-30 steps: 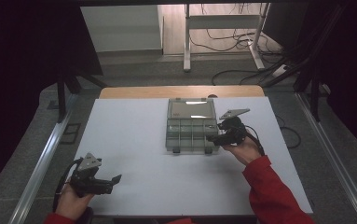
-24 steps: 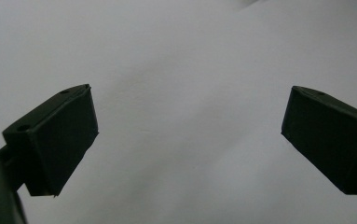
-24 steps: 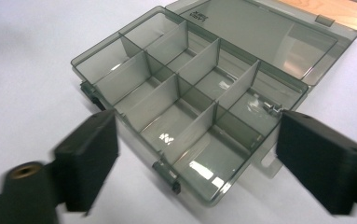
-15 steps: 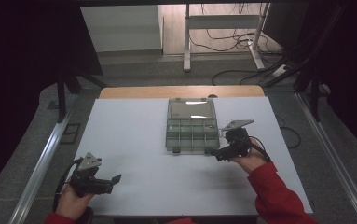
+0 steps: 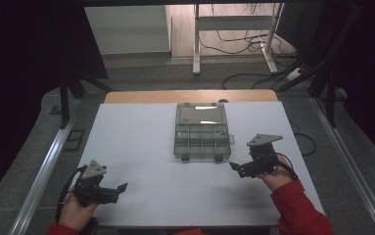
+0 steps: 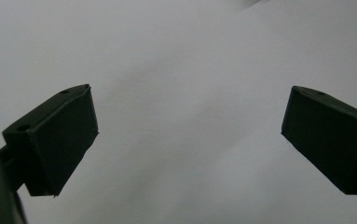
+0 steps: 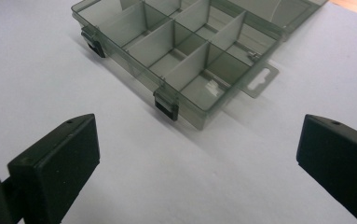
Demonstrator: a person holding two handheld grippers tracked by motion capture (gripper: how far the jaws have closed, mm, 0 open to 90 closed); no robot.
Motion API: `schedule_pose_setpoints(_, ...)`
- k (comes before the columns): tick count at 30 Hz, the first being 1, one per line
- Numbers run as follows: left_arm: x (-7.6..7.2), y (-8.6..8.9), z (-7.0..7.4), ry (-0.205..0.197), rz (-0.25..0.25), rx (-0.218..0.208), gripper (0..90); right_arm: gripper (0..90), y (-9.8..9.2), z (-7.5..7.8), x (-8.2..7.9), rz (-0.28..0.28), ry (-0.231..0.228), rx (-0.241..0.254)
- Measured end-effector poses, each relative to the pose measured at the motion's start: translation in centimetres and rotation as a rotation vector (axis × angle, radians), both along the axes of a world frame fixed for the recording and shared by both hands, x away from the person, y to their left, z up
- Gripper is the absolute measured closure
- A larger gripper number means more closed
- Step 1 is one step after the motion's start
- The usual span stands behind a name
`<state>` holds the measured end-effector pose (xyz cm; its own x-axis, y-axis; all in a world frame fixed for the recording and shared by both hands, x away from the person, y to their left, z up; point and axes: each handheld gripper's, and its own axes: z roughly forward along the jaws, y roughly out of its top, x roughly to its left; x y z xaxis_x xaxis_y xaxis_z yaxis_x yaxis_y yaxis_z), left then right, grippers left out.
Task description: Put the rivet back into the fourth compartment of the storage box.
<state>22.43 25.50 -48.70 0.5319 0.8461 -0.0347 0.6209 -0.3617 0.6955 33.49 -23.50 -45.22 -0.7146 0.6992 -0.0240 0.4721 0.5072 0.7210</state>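
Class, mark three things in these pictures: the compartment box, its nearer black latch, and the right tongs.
compartment box (image 5: 202,138), high view, on a middle divider.
black latch (image 7: 166,107), right gripper view, on its front face.
right tongs (image 5: 235,168), high view, between the open tips.

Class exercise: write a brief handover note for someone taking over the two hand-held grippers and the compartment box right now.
Left hand-held gripper: jaws open, nothing between them, near the table's front left edge.
Right hand-held gripper: its jaws have just been opening; they stand wide with nothing between them, just off the front right corner of the box, not touching it.
Clear plastic compartment box: mid-table, lid folded back flat, both black latches undone. The compartments in sight look empty.
Done: box opened.
Left: nothing waits beside the box on the table, so probably just closing it.
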Motion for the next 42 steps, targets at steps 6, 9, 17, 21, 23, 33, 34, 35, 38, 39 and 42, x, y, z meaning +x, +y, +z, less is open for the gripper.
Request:
schedule_pose_setpoints(6,0.0,0.0,0.0,0.0,0.0,-0.001,4.0,0.0,-1.9,0.0,-1.1,-0.029,0.0,0.02)
schedule_pose_setpoints(9,0.0,0.0,0.0,0.001,-0.001,-0.001,4.0,0.0,-2.7,0.0,-1.7,-0.043,-0.006,0.016)
schedule_pose_setpoints(17,0.0,0.0,0.0,0.003,-0.004,-0.003,4.7,0.0,-4.4,0.1,-2.7,-0.084,-0.011,0.006)
schedule_pose_setpoints(21,0.0,0.0,0.0,0.003,-0.005,-0.003,4.7,0.0,-5.2,-0.1,-3.2,-0.099,-0.008,0.003)
schedule_pose_setpoints(23,0.0,0.0,0.0,0.003,-0.005,-0.002,4.7,0.0,-5.5,-0.1,-3.4,-0.11,-0.007,0.003)
schedule_pose_setpoints(33,0.0,0.0,0.0,0.004,-0.007,-0.002,4.6,0.1,-7.5,-1.3,-4.5,-0.148,0.024,-0.038)
schedule_pose_setpoints(34,0.0,0.0,0.0,0.005,-0.008,-0.003,4.6,0.1,-7.5,-1.3,-4.5,-0.148,0.024,-0.038)
schedule_pose_setpoints(35,0.0,0.0,0.0,0.004,-0.008,-0.004,4.6,0.1,-7.7,-1.6,-4.5,-0.156,0.037,-0.043)
schedule_pose_setpoints(38,0.1,0.0,0.0,0.005,-0.008,-0.005,4.6,0.1,-7.8,-1.8,-4.5,-0.163,0.059,-0.039)
schedule_pose_setpoints(39,0.1,0.0,0.0,0.005,-0.008,-0.004,4.6,0.1,-7.8,-1.8,-4.5,-0.163,0.059,-0.039)
schedule_pose_setpoints(42,0.2,-0.2,0.0,0.007,-0.012,0.0,4.6,0.2,-7.8,-1.9,-4.6,-0.164,0.06,-0.033)
